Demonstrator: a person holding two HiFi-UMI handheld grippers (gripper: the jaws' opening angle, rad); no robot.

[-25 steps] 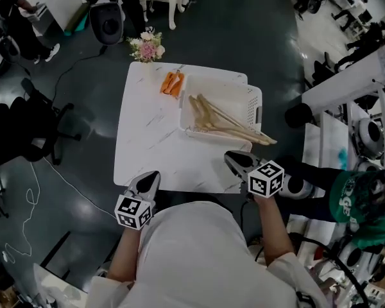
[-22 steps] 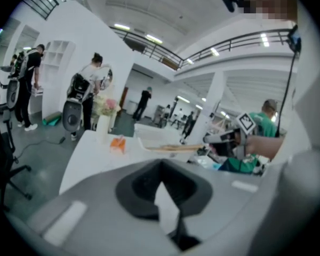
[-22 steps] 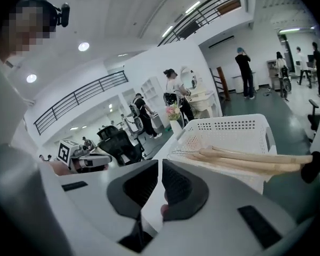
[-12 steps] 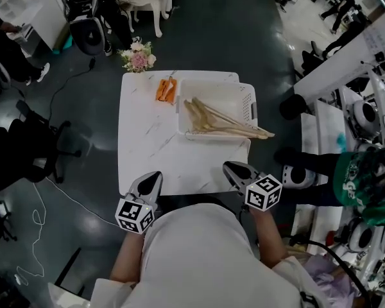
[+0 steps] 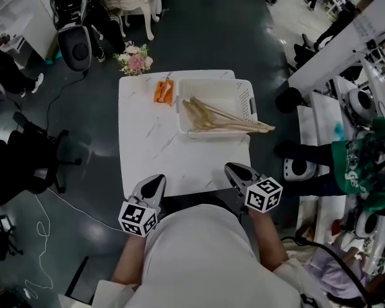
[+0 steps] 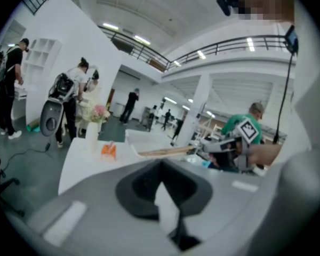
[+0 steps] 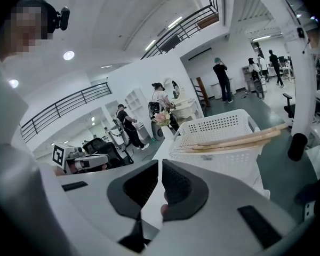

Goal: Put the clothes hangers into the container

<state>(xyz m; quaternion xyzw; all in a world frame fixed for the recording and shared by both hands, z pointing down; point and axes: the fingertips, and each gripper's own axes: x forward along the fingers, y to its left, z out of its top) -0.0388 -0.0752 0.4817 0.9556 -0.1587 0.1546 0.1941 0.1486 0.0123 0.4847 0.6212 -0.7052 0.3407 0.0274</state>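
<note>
1. So the wooden clothes hangers [image 5: 221,116] were all lying in the white basket [image 5: 213,83], which sat on the far right part of the white marble-look table [image 5: 151,140]. They lay in a loose bundle, more or less crosswise. Their long ends poked out over the basket's right rim.
2. Left gripper [image 5: 156,180] was hovering at the near edge of the table, left side, well apart from the basket. Its own view showed the jaws pinched together with nothing between them, just a sliver of tabletop showing through lower down.
3. Right gripper [image 5: 233,168] was at the near edge too, on the right side, also well clear of the basket. Its jaws were closed up to a thin slit and were totally empty.
4. Both grippers pointed roughly toward the far side of the table, tipped down a bit.
5. Other stuff: a small orange thing [image 5: 163,91] lay on the table just left of the basket. A bunch of pink and white flowers [image 5: 135,59] stood at the far left corner.
6. A person in a green top [image 5: 356,165] was off to the right of the table. A black office chair [image 5: 25,156] stood off to the left on the dark floor [image 5: 205,31].
</note>
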